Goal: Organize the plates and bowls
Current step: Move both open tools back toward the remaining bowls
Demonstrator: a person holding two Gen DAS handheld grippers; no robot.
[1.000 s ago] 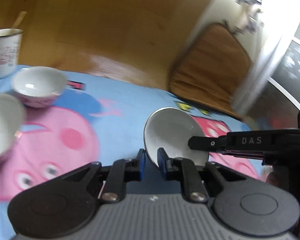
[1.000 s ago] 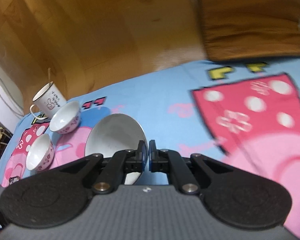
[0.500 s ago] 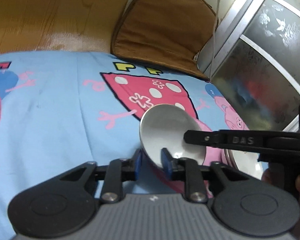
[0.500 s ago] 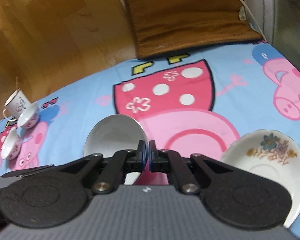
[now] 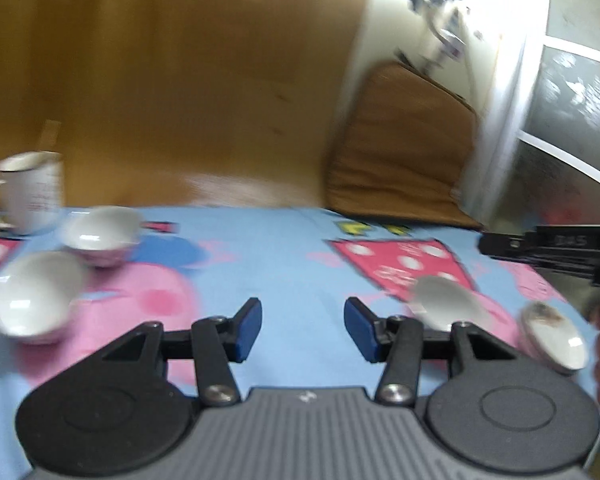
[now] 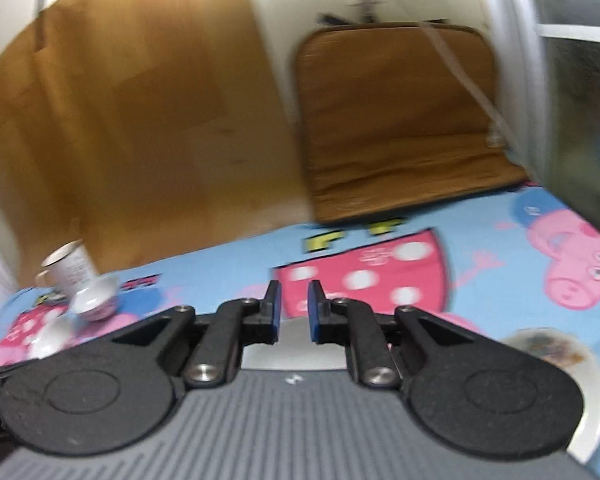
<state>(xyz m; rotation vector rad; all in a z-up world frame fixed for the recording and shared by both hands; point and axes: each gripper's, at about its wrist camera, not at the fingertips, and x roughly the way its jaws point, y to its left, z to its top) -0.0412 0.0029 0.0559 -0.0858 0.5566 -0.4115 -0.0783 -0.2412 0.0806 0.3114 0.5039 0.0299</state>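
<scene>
Both views are blurred. My left gripper (image 5: 303,330) is open and empty above the cartoon tablecloth (image 5: 284,264). The plain grey plate (image 5: 446,307) lies on the cloth to its right, beside the floral plate (image 5: 556,338). Two small white bowls (image 5: 100,234) (image 5: 32,302) sit at the left. My right gripper (image 6: 293,312) is open a little and empty; the grey plate (image 6: 296,350) lies just below its fingers. The floral plate (image 6: 560,354) is at the right, one small bowl (image 6: 96,298) at the left. The right gripper's arm (image 5: 548,246) shows at the left view's right edge.
A white mug (image 5: 30,192) with a stick in it stands behind the bowls, also in the right wrist view (image 6: 70,270). A brown cushion (image 6: 400,120) and a wooden floor (image 5: 180,100) lie beyond the cloth's far edge. A glass door (image 5: 580,120) stands at the right.
Both grippers have let go of the grey plate, which now lies on the cloth next to the floral plate. Both have opened and pulled back; the left view has swung left.
</scene>
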